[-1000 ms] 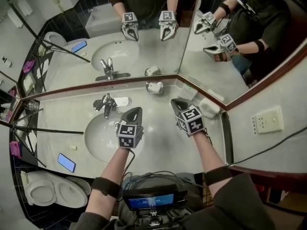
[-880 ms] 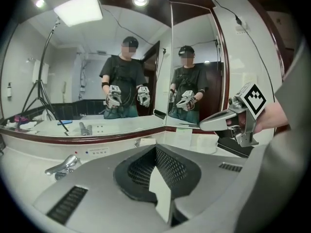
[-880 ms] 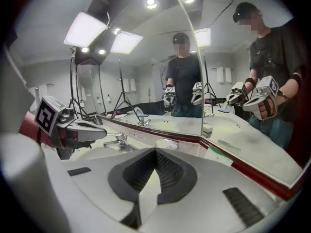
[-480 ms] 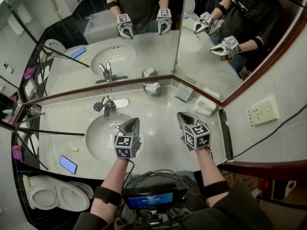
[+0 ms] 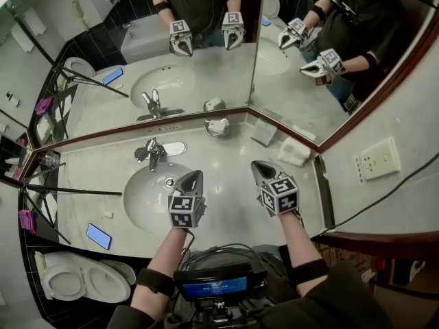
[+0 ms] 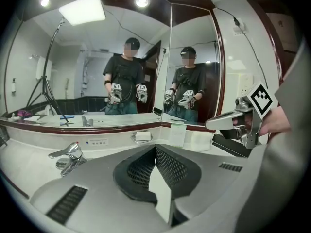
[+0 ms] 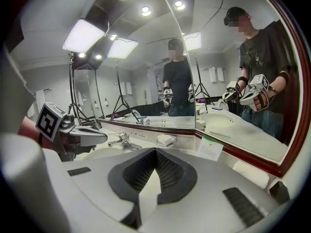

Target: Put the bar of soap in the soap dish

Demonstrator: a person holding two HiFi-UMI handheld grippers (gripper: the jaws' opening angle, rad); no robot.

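No words or numbers can be read. Print on a white card (image 5: 264, 133) at the back edge of the desk (image 5: 226, 180) is too small. Only black-and-white square patterns are shown on the left gripper (image 5: 193, 178) and right gripper (image 5: 260, 168).

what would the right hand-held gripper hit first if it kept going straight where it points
Probably bare countertop just short of the soap dish; the right hand-held gripper tilts down, depth unclear.

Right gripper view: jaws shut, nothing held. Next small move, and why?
Probably open the right hand-held gripper and ease it toward the white block at the counter's back right, likely the soap: the jaws are shut on nothing, and that block lies nearest this side.
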